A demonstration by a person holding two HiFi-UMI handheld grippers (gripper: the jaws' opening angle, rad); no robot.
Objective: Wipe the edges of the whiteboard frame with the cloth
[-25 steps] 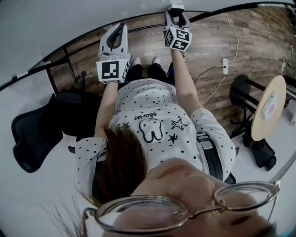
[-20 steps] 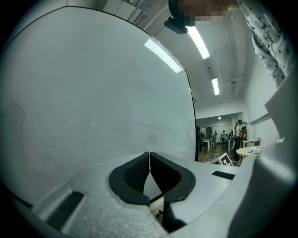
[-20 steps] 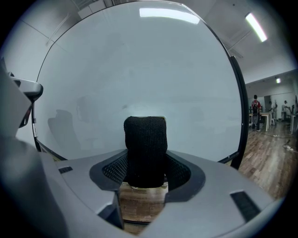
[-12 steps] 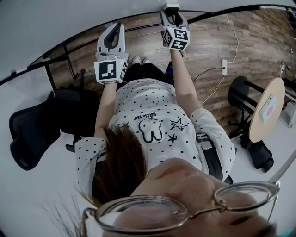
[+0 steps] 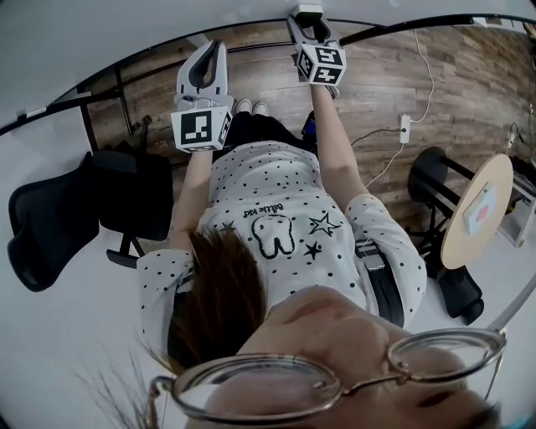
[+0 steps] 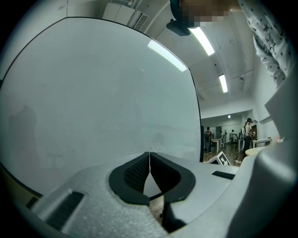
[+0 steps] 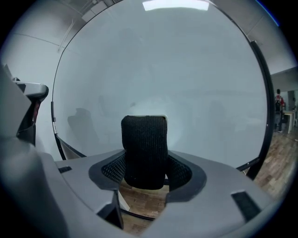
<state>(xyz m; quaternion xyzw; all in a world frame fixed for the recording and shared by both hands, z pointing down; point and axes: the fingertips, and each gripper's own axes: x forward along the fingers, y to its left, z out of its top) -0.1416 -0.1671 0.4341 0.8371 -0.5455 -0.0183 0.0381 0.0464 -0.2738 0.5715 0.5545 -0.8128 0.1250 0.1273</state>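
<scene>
We are clamping the cloth [image 7: 144, 139] between the fingers [image 7: 111, 172] of the right gripper [image 7: 145, 173]; the left gripper [image 6: 149, 171] is sitting closed, empty. We are aiming to press it flat along the frame [image 6: 199, 125].

Seen from the person, the whiteboard [image 5: 126, 33] stands at 12 o'clock. Both grippers are up in front of it, side by side and apart: the left gripper [image 5: 211, 52] at 11 o'clock, the right gripper [image 5: 311, 18] at 1. The cloth [image 7: 144, 151] sits between the right gripper's jaws, its end toward the whiteboard. On the floor [image 5: 377, 84], a chair [image 5: 59, 218] stands at 9 o'clock and a table [image 5: 473, 209] at 3.
</scene>
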